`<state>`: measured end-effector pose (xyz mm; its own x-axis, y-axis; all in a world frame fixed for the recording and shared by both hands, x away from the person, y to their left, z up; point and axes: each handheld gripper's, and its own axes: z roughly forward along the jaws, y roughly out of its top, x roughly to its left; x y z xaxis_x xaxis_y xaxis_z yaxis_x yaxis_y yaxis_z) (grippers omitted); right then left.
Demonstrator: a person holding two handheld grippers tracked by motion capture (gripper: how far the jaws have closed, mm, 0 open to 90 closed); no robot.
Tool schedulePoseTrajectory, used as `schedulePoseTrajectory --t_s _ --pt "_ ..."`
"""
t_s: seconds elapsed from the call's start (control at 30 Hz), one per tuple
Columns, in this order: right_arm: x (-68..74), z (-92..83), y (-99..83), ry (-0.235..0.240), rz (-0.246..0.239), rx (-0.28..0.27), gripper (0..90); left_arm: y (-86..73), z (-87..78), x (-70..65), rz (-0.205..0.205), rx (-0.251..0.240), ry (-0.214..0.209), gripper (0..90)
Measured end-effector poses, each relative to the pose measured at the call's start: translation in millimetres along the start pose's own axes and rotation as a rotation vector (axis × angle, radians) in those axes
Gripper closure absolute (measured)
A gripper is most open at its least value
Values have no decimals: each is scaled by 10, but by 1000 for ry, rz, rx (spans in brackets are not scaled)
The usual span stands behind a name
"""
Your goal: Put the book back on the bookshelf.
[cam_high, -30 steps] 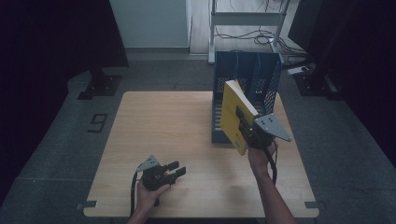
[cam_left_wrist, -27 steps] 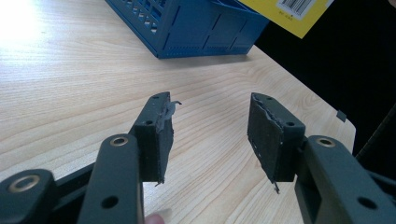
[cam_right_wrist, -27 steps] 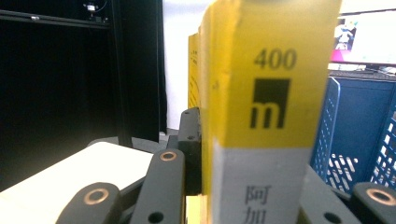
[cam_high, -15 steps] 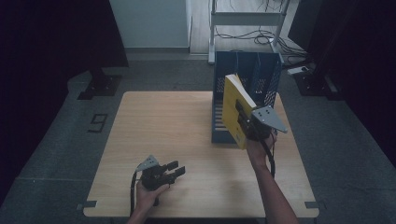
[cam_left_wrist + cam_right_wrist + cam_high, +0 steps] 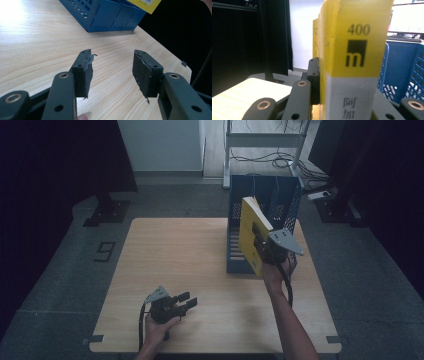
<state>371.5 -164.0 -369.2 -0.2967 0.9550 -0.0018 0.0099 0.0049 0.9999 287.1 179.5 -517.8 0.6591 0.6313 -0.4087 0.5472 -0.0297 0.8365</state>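
A yellow book [image 5: 250,235] is held upright above the front of the blue slotted rack [image 5: 235,255], and my right gripper [image 5: 267,247] is shut on it. In the right gripper view the book's spine [image 5: 354,50], yellow above and grey below, stands between the jaws, with the rack [image 5: 402,72] behind it at right. My left gripper [image 5: 187,301] rests low near the table's front edge, open and empty. In the left gripper view its pads [image 5: 86,72] stand well apart over bare wood, with the rack [image 5: 107,15] and a corner of the book [image 5: 146,3] beyond.
The wooden table [image 5: 175,255] has open surface left of the rack. A metal stand with cables [image 5: 265,142] is on the floor behind the table. The table's right edge [image 5: 175,60] drops off into dark floor.
My right gripper has lifted the yellow book a little higher and farther toward the rack. The left gripper has stayed where it was.
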Motion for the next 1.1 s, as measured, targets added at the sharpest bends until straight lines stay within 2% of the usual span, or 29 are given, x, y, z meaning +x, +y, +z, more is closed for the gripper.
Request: schedulePoseTrajectory --t_s 0.17,0.37,1.1 --pt "-1 98 -19 -12 4 2 747 -1 -15 22 -5 -3 2 505" --pt "8 226 -37 -21 -15 6 746 3 -37 48 -12 -8 5 505" --pt "-30 585 -116 -74 -3 11 746 -6 -57 104 -28 -10 14 505"
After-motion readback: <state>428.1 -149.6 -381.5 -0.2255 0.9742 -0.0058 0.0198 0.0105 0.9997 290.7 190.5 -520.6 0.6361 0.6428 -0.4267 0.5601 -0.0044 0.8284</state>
